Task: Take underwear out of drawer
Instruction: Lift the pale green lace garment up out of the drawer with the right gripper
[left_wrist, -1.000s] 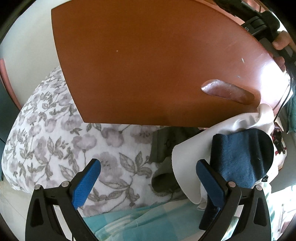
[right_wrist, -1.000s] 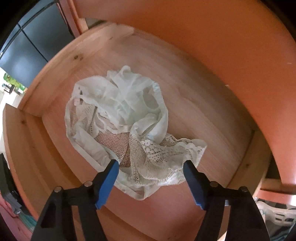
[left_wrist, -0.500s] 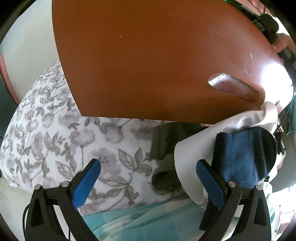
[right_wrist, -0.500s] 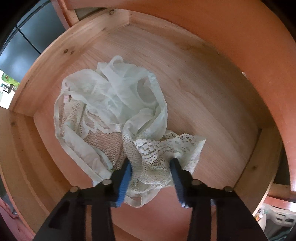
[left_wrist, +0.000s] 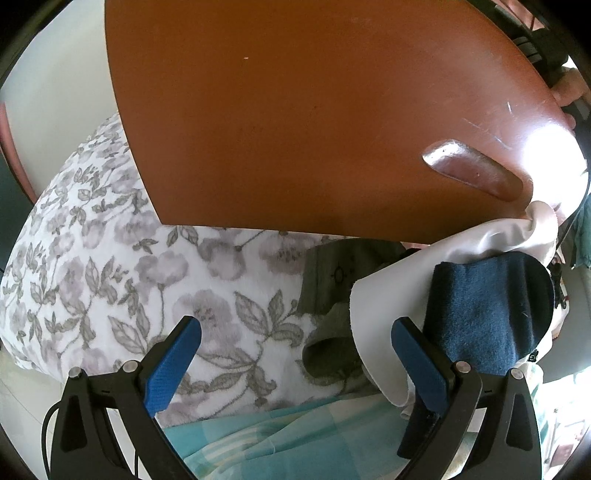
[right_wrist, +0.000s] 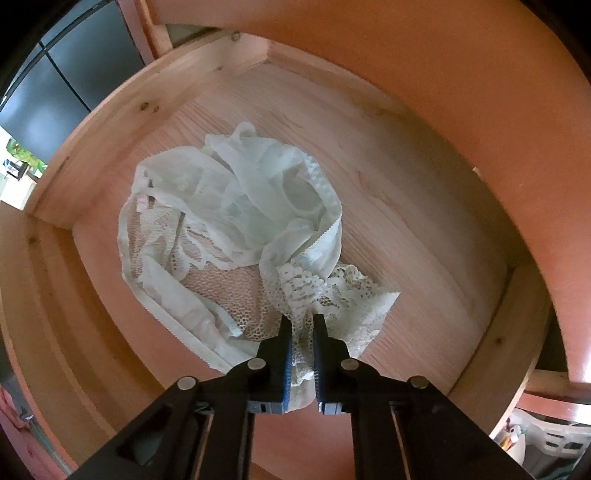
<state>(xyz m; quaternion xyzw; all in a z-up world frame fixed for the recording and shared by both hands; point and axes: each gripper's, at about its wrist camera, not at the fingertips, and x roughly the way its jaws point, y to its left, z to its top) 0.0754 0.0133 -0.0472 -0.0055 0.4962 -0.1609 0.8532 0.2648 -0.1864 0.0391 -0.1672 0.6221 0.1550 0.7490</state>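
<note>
Your right gripper (right_wrist: 301, 325) points down into the drawer (right_wrist: 424, 206), the landmark for this entry. Its jaws have just been closing and now pinch a lace fold of the underwear (right_wrist: 229, 221), with only a narrow strip of fabric between the 2 blue pads (right_wrist: 287, 360).

Count inside the drawer: 1 crumpled pale heap of underwear, part sheer and part lace, lying on the drawer floor toward its centre; whether it is 1 garment or more you cannot tell. No label or writing is readable on it.

Your left gripper (left_wrist: 295, 332) stands wide open and holds nothing. It sits outside the drawer, below the red-brown drawer front (left_wrist: 295, 122), which carries 1 handle (left_wrist: 476, 173). Under that front lie 1 floral blanket (left_wrist: 110, 258), 1 white cloth (left_wrist: 391, 295), 1 dark blue knit item (left_wrist: 487, 306) and 1 olive cloth (left_wrist: 332, 273).
</note>
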